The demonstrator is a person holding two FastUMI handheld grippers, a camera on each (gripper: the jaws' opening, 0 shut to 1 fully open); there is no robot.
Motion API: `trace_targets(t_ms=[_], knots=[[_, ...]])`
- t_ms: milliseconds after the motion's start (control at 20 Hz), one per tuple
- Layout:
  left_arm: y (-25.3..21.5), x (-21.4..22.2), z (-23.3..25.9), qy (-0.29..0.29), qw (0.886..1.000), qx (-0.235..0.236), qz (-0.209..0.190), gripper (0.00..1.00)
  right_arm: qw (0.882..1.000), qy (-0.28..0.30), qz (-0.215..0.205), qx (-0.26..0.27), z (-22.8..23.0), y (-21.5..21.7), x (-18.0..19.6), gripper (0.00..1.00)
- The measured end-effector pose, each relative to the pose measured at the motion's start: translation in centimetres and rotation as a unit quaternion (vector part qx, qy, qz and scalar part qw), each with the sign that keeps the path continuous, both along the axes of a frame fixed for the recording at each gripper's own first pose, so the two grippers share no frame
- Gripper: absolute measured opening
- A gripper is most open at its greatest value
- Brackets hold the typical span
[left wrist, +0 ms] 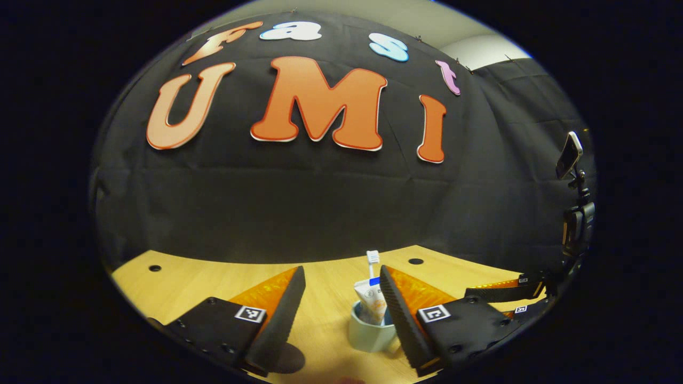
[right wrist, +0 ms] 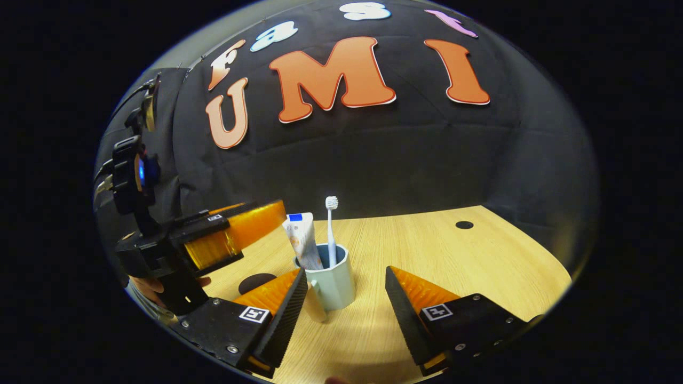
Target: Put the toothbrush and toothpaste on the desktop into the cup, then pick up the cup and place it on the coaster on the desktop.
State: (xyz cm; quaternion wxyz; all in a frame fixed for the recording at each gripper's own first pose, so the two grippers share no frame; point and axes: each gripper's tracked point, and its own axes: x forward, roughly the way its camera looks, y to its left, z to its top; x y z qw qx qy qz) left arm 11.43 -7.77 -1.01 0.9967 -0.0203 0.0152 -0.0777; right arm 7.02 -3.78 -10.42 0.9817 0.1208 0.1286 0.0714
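Pale-blue cup [right wrist: 333, 280] between right gripper [right wrist: 346, 298] fingers, untouched.

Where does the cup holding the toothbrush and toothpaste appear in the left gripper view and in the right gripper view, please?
Left gripper view: the cup stands low, right of centre, against the inner edge of that gripper's right-hand finger.
Right gripper view: the cup stands low and near centre, close to that gripper's left-hand finger.
Shared landmark: the toothbrush standing upright in the cup beside the toothpaste.
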Motion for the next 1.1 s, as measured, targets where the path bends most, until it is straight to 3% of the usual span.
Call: trace_targets(t_ms=[150, 300, 550, 950, 1100], knots=[[1.4, -1.6, 0.9, -0.012, 1.0, 0.002, 0.011, 0.95, 1.0, 0.006, 0.008, 0.006, 0.8, 1.0, 0.1, 0.92], [2.7, -2.8, 1.7, -0.017, 1.0, -0.003, 0.02, 0.99, 1.0, 0.018, 0.002, -0.025, 0.6, 1.1, 0.5, 0.92], [5.5, -4.9, 3.2, -0.03, 0.999, 0.004, 0.034, 0.97, 0.996, 0.04, -0.002, -0.074, 0.3, 1.6, 1.4, 0.93], [9.5, -8.1, 4.8, -0.066, 0.996, 0.012, 0.063, 0.97, 0.994, 0.079, 0.032, -0.07, 1.1, 4.0, 2.4, 0.93], [9.9, -8.7, 4.0, -0.061, 0.996, -0.01, 0.064, 0.99, 0.99, 0.108, 0.031, -0.086, 0.5, 4.2, 2.8, 0.93]])
